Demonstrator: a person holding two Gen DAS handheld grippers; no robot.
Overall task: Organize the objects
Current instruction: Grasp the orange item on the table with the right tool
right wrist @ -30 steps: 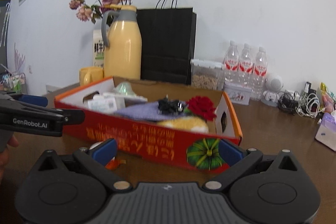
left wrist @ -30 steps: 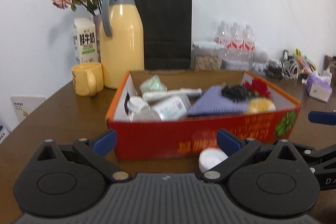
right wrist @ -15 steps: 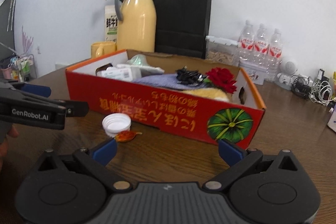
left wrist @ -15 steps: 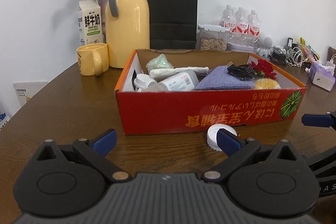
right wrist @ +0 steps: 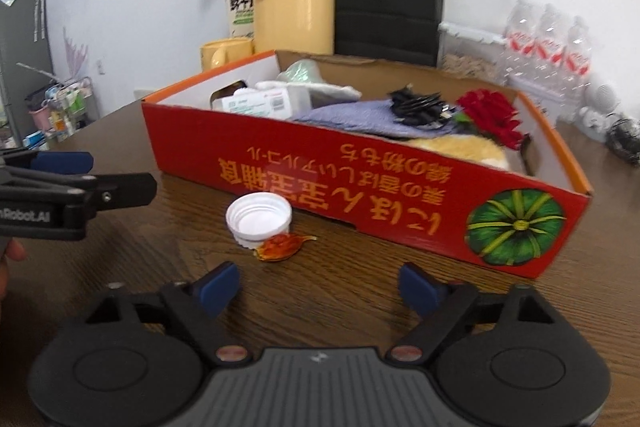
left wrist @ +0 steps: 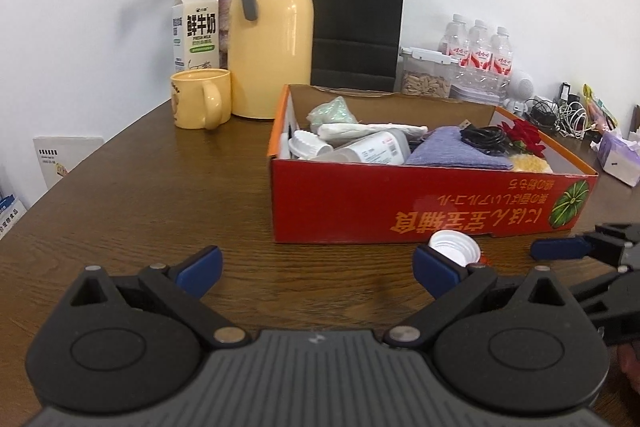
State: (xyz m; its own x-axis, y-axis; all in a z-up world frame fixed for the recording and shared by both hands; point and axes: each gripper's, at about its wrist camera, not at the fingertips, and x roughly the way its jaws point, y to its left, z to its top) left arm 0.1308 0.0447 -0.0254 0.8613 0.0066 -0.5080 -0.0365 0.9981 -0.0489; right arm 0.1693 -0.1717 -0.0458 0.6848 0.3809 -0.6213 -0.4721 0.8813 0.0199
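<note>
A red cardboard box [left wrist: 400, 203] [right wrist: 360, 187] sits on the brown table, holding a white bottle [left wrist: 372, 151], a purple cloth [left wrist: 452, 151], a black cable [left wrist: 484, 137], a red flower [right wrist: 488, 117] and a yellow fluffy thing [right wrist: 460, 149]. A white bottle cap [right wrist: 259, 215] [left wrist: 454, 247] lies open side up against the box's front wall, with a small orange scrap [right wrist: 282, 247] touching it. My right gripper [right wrist: 320, 285] is just short of the cap; its jaws are closing with nothing between them. My left gripper [left wrist: 316, 269] stands open and empty to the cap's left.
Behind the box stand a yellow thermos jug [left wrist: 272, 39], a yellow mug [left wrist: 200, 99], a milk carton [left wrist: 196, 31], a black paper bag [left wrist: 356, 19] and dried flowers. Water bottles [left wrist: 480, 47], a seed container, tangled cables [left wrist: 560, 111] and a tissue pack [left wrist: 618, 159] crowd the back right.
Both views have shifted and tipped down toward the table, so the cap and orange scrap now show in front of the box. The right jaws stand narrower than before.
</note>
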